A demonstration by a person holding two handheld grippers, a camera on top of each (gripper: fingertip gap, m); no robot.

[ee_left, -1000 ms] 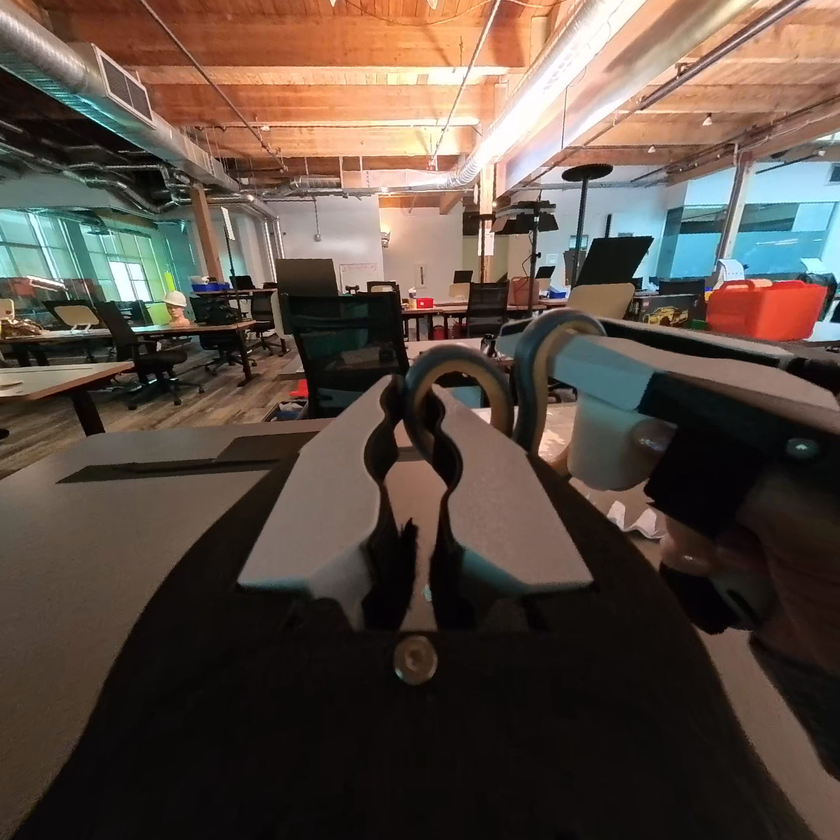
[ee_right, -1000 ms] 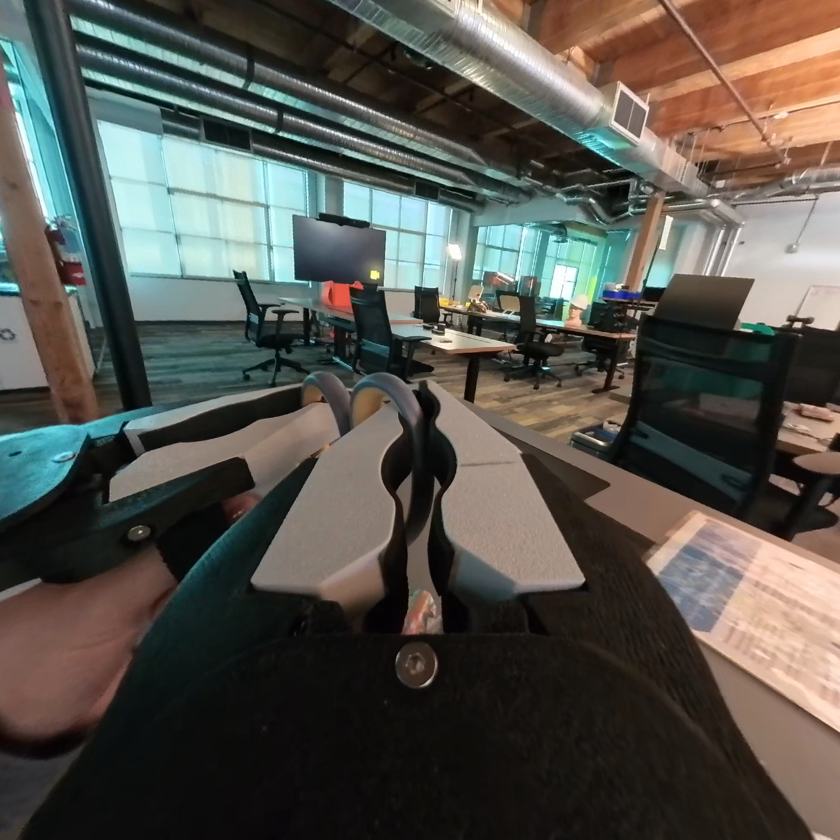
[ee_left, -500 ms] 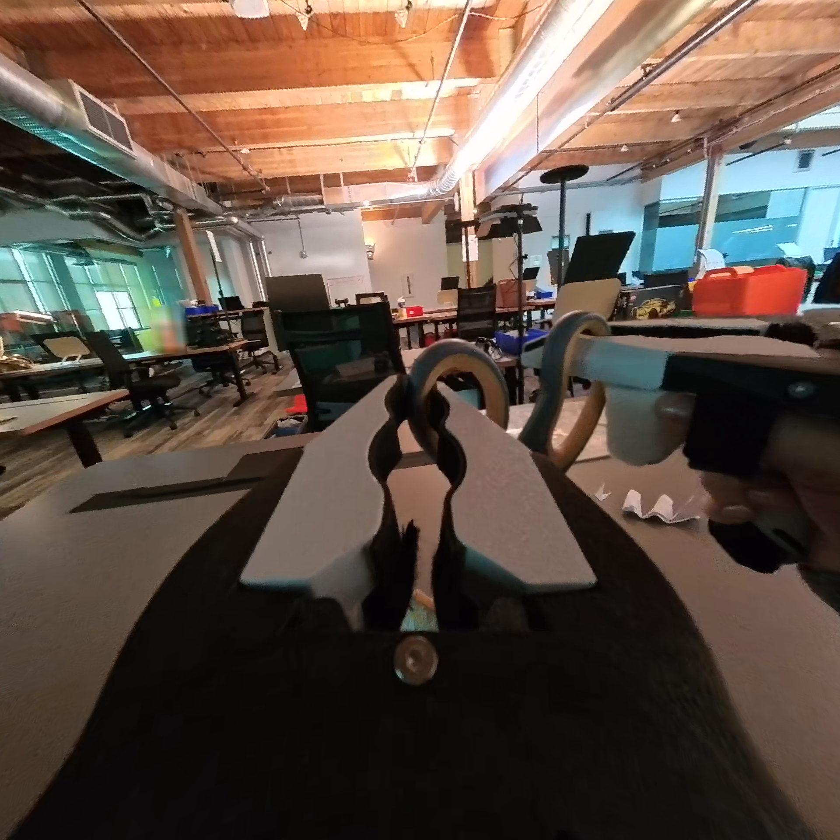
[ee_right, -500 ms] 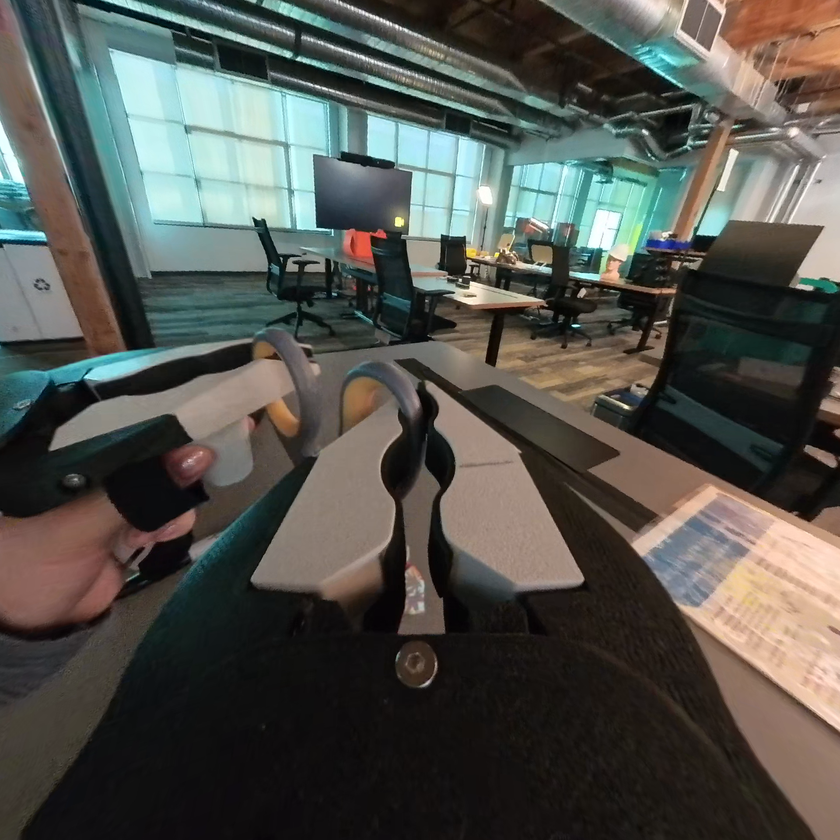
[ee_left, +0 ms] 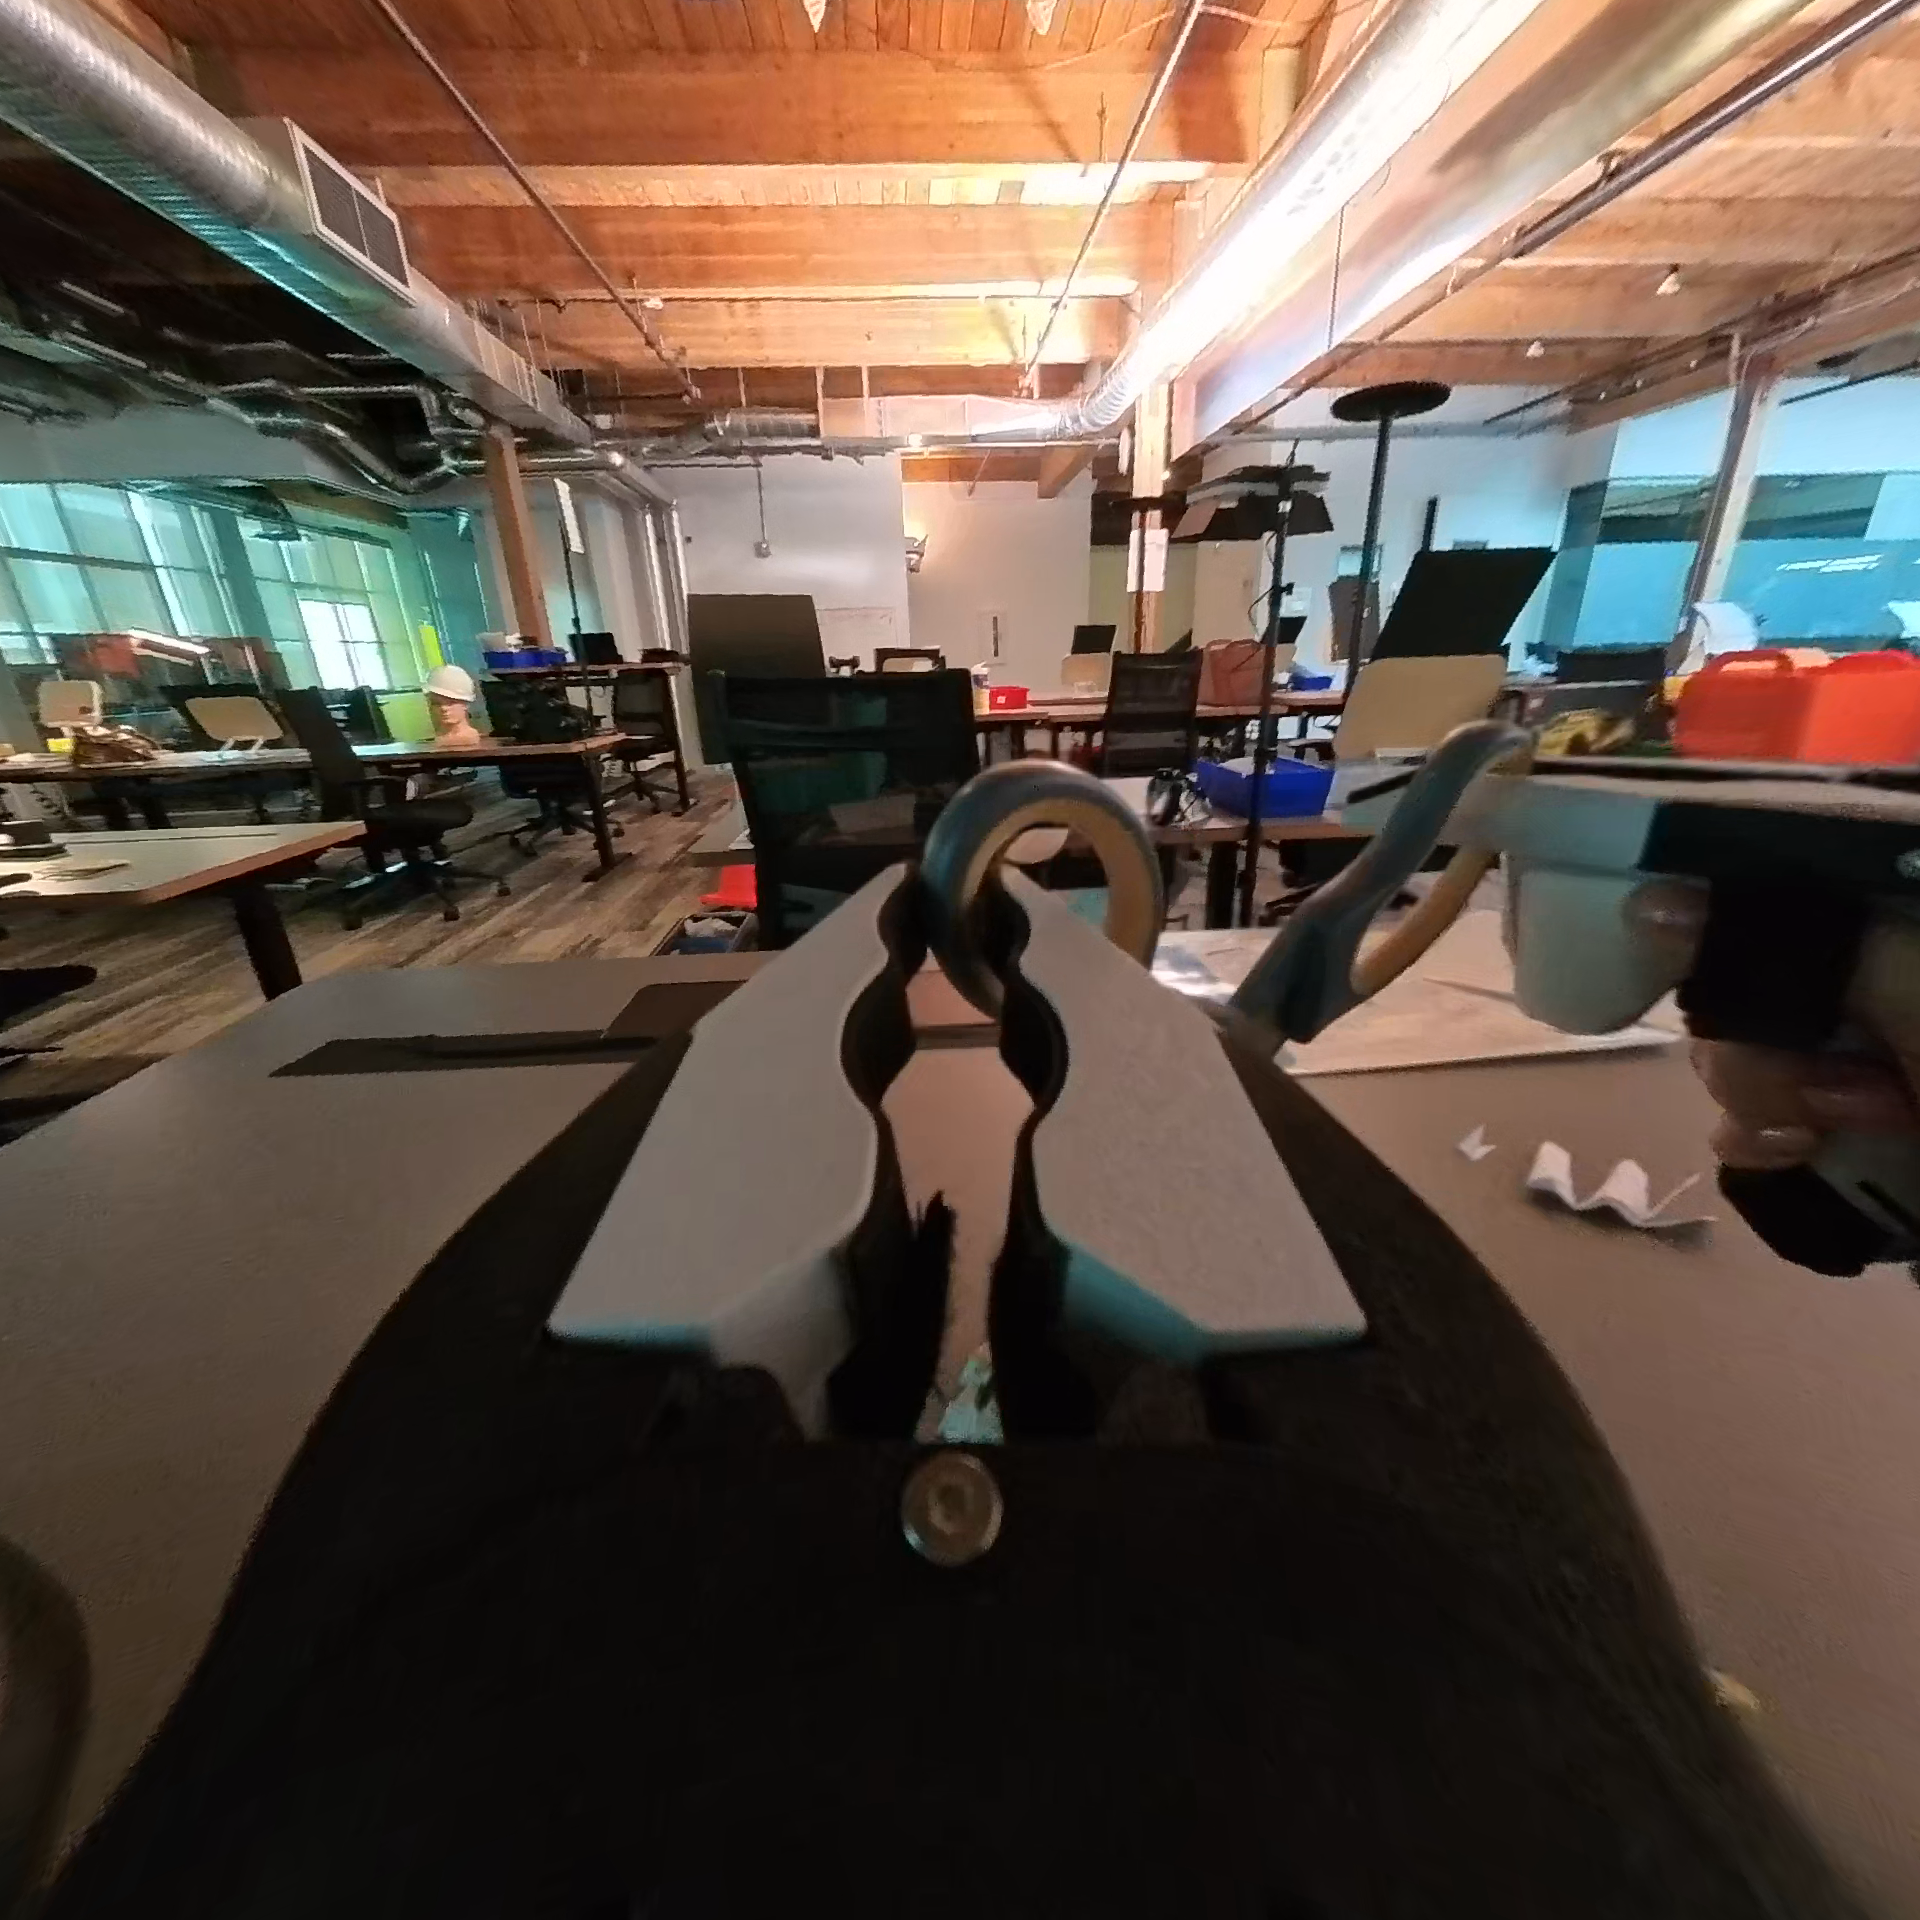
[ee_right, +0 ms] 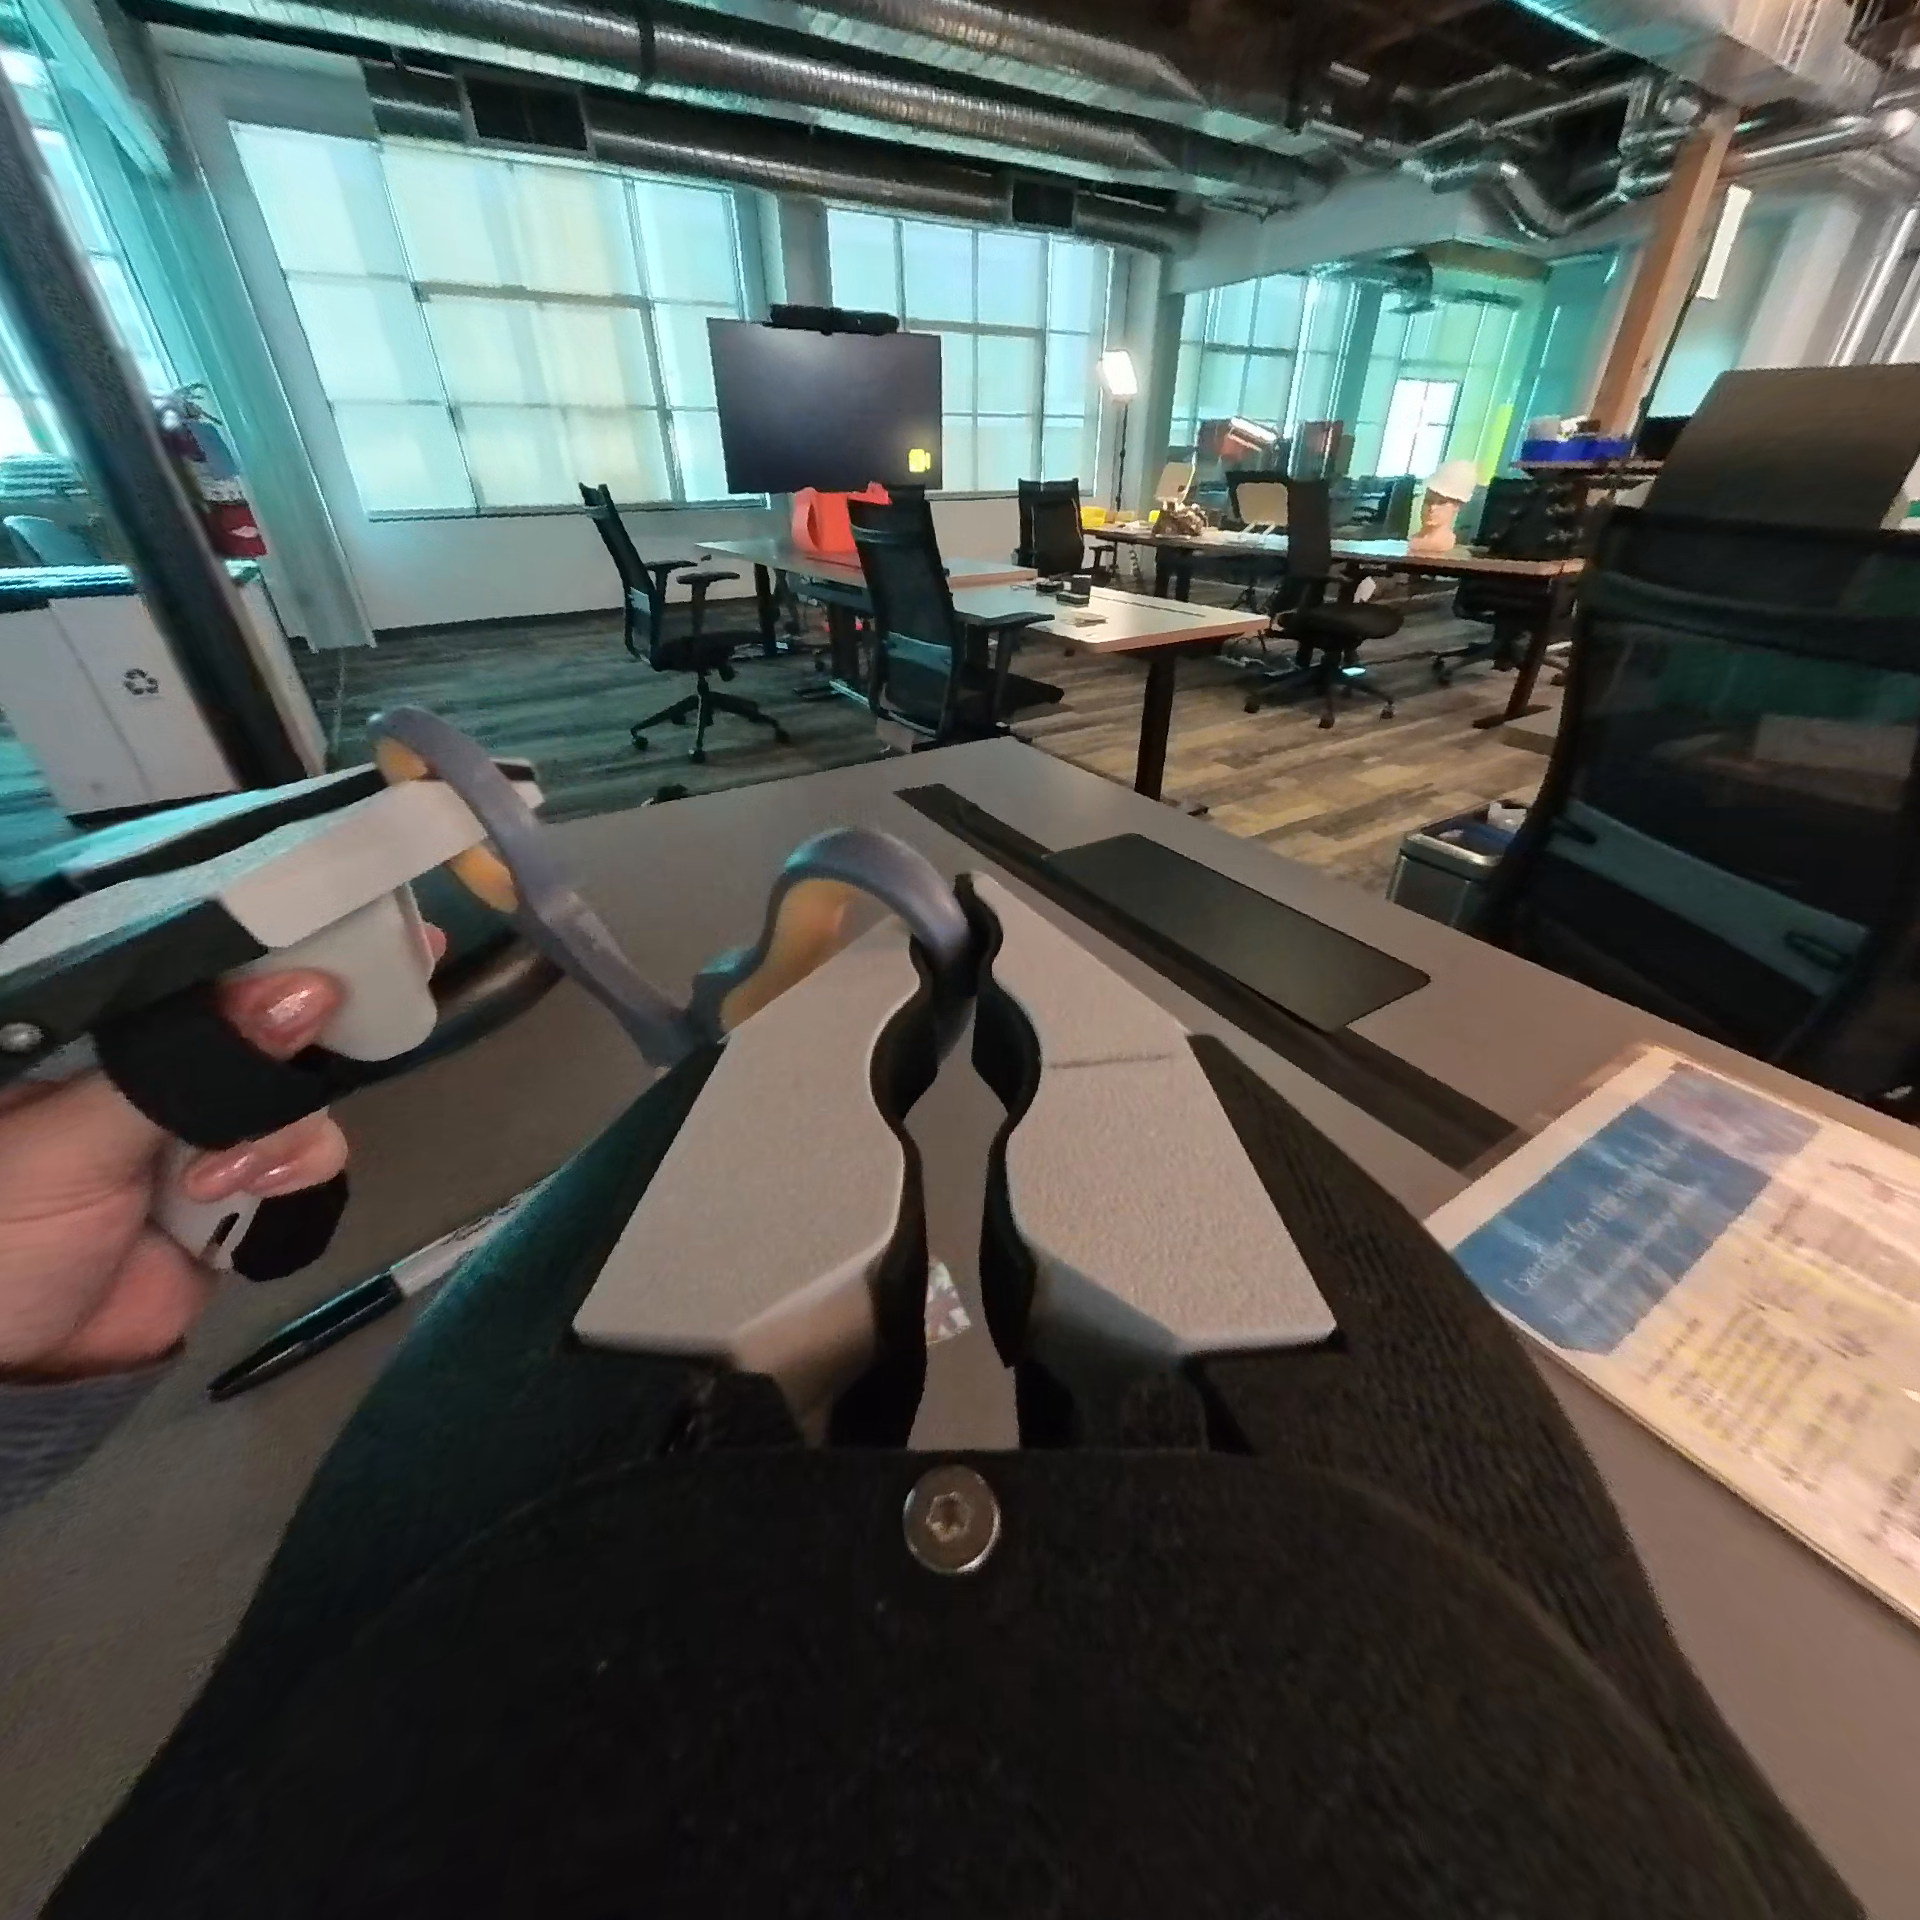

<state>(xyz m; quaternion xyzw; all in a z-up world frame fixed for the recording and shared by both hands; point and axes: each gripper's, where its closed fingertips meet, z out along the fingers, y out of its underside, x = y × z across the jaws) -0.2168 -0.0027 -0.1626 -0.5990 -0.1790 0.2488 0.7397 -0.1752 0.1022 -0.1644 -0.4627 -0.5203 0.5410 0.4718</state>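
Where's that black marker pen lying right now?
In the right wrist view, the black marker pen lies on the grey table at lower left, just below the hand holding the left gripper.

Each hand-held gripper wore the same kit: pale grey, flat-topped fingers with wavy black inner pads, seated in a broad black textured body. A silver hex screw sat at the near centre. The other unit showed a black pistol handle and a grey knit sleeve.
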